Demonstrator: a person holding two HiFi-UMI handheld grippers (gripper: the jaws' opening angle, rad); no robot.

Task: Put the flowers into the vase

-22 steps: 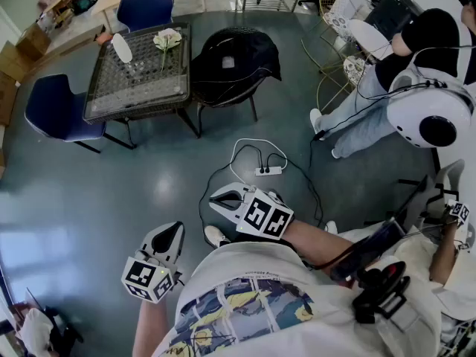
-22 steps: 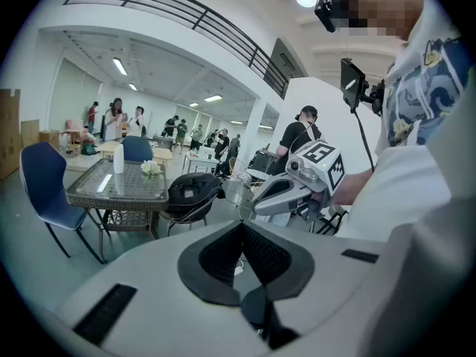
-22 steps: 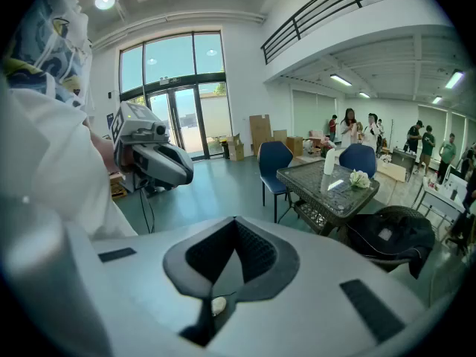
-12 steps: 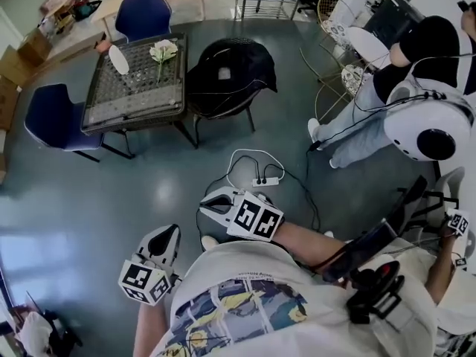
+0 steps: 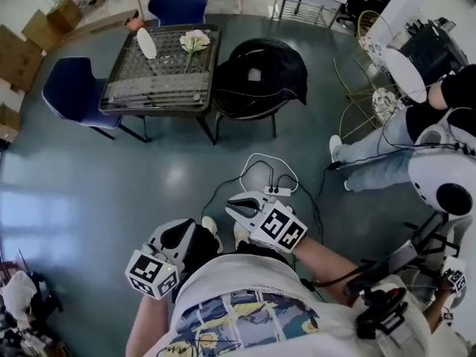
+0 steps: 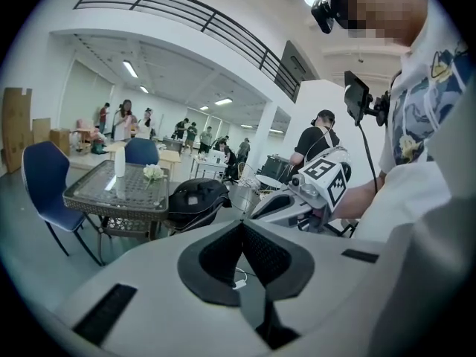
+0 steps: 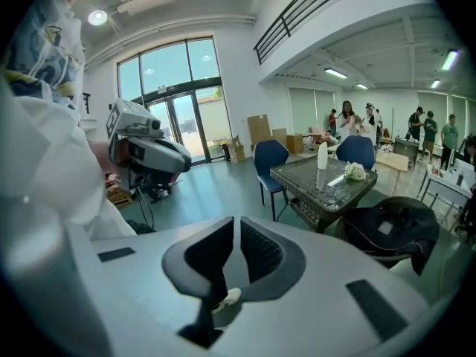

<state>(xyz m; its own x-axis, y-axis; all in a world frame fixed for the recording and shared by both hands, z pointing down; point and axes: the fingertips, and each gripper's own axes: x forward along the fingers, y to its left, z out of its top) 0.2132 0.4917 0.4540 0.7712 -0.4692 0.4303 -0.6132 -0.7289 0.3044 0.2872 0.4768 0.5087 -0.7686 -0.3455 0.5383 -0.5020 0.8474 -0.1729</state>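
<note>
On the far worktop (image 5: 149,84) the white vase (image 5: 146,43) stands, flowers (image 5: 195,42) lying right of it (left tool (image 5: 184,230), right tool (image 5: 232,204) clenched empty).

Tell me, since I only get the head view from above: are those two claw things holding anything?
Observer: No. Seen from its own camera, the left gripper has its jaws together with nothing between them.
Operator: And the other one?
Observer: The right gripper is shut and empty too, by its own view.
Operator: Is that white shape on the table standing up?
Observer: Yes. From the side, the vase stands upright on the table, and the flowers lie beside it.
</note>
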